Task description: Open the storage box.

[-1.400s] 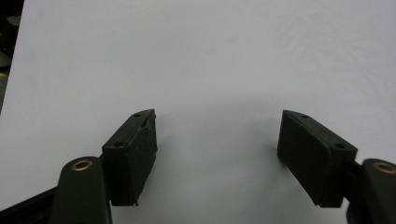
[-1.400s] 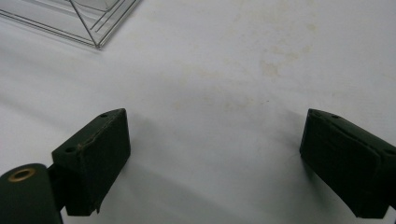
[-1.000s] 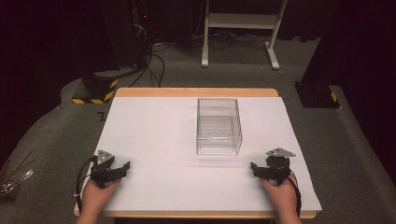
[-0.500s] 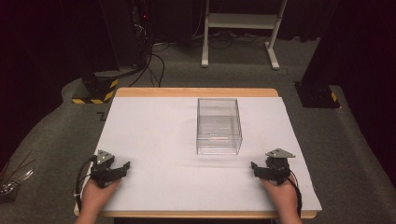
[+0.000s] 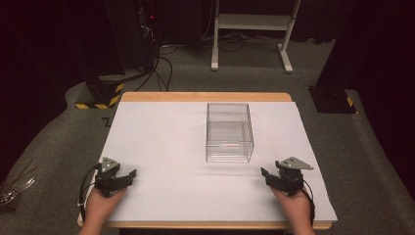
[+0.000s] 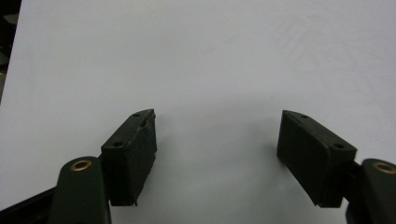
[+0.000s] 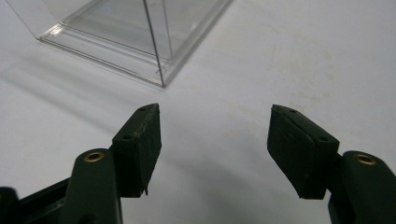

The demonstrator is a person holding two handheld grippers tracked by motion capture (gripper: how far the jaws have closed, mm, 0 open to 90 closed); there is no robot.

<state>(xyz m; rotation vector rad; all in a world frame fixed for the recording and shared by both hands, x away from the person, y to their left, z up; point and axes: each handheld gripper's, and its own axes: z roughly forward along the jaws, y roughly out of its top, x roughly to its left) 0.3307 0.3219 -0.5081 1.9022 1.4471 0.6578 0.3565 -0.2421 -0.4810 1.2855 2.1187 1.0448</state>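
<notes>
A clear plastic box (image 5: 229,132) stands upright on the white tabletop (image 5: 166,142), a little right of centre; it looks empty. Its near corner (image 7: 140,42) rises at the upper left of the right gripper view. My left gripper (image 5: 128,175) rests near the table's front left, held in a hand, jaws open over bare white surface (image 6: 217,135). My right gripper (image 5: 266,175) rests near the front right, also hand-held and open (image 7: 215,135), with nothing between its jaws. Both sit well short of the box.
The table has a wooden edge (image 5: 205,96) at the back. Beyond it are a white stand (image 5: 252,29), cables on grey carpet (image 5: 161,68) and a yellow-black striped base (image 5: 100,95). A dark post base (image 5: 333,100) sits at the right.
</notes>
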